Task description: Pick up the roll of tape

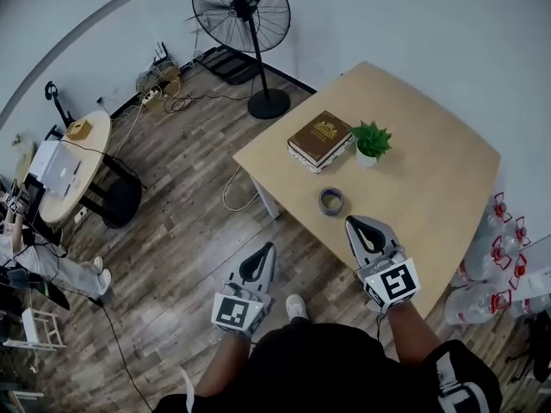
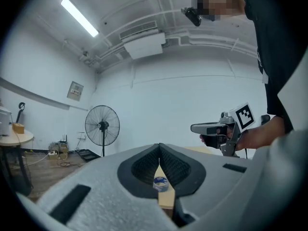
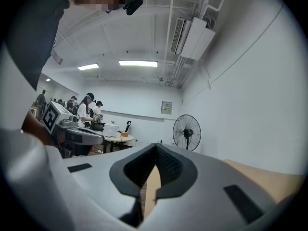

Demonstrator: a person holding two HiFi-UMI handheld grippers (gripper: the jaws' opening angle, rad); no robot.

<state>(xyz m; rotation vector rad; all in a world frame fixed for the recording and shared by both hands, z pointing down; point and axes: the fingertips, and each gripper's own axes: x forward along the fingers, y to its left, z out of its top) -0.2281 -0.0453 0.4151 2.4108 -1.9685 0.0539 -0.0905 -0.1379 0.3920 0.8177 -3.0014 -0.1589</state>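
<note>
tape roll (image 1: pixel 331 201) flat on table (image 1: pixel 448 149)

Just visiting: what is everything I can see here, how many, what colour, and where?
Table: one, light wood, ahead.
Roll of tape: one, grey, table's near edge.
Book: one, brown, on table.
Potted plant: one, green, beside book.
Fan: one, black, floor beyond table.
Round table: one, pale, far left.
Water bottles: several, clear, floor right.
Left gripper: one, grey, shut, above floor.
Right gripper: one, grey, shut, over table edge by tape.
</note>
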